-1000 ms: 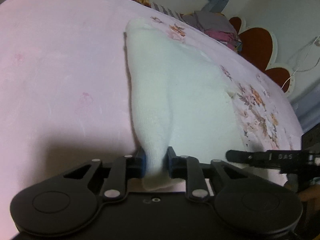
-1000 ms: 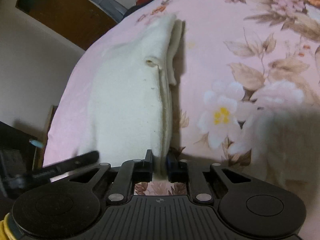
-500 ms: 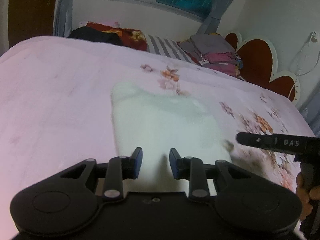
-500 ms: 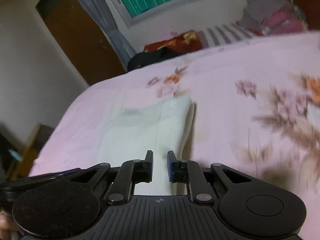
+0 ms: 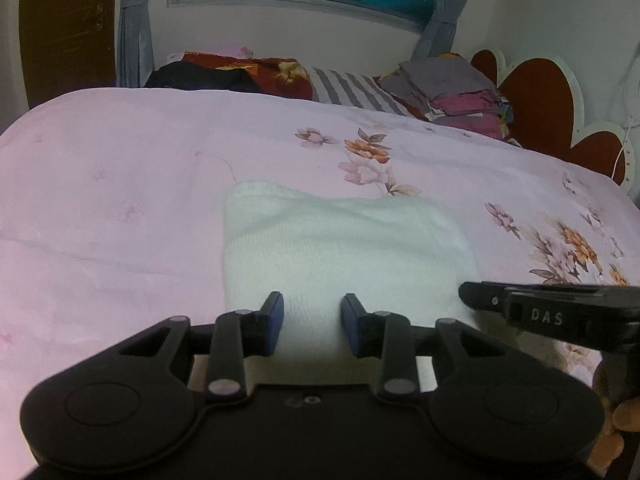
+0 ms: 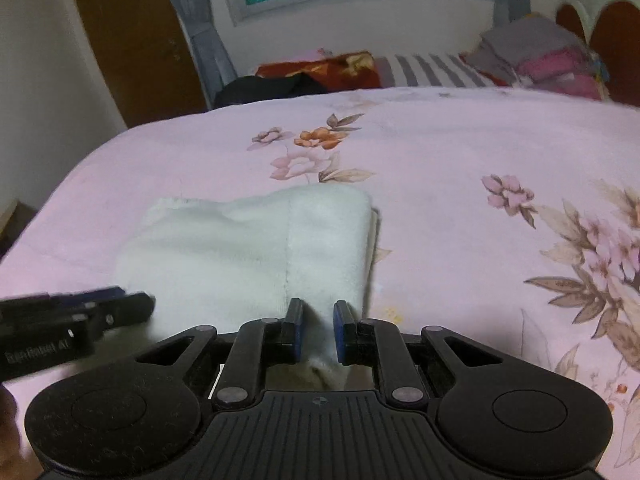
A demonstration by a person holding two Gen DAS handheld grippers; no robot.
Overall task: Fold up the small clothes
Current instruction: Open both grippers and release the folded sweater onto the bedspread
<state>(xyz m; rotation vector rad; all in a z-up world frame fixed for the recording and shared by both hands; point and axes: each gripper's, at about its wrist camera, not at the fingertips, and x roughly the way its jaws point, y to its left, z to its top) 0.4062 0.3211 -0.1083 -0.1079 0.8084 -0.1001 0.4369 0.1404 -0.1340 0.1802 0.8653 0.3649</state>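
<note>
A white knit garment [image 5: 340,248] lies folded flat on the pink flowered bed cover [image 5: 100,200]. My left gripper [image 5: 312,320] is at its near edge with the jaws opening. The cloth shows between the blue pads, but they do not press on it. In the right wrist view the garment [image 6: 240,248] shows a seam down its right part. My right gripper [image 6: 318,328] is shut on the near right corner, and a pinch of cloth hangs below the pads. Each gripper appears in the other's view: the right gripper [image 5: 520,308] and the left gripper [image 6: 80,312].
At the far edge of the bed are a stack of folded clothes [image 5: 460,92], a striped pillow [image 5: 348,88] and dark clothing [image 5: 200,78]. A heart-shaped headboard [image 5: 536,96] stands at the right. A hand [image 5: 616,432] holds the right gripper.
The garment, held up and stretched a second ago, now lies flat on the bed. My left jaws have let go and widened. Both views have tilted up toward the window.
</note>
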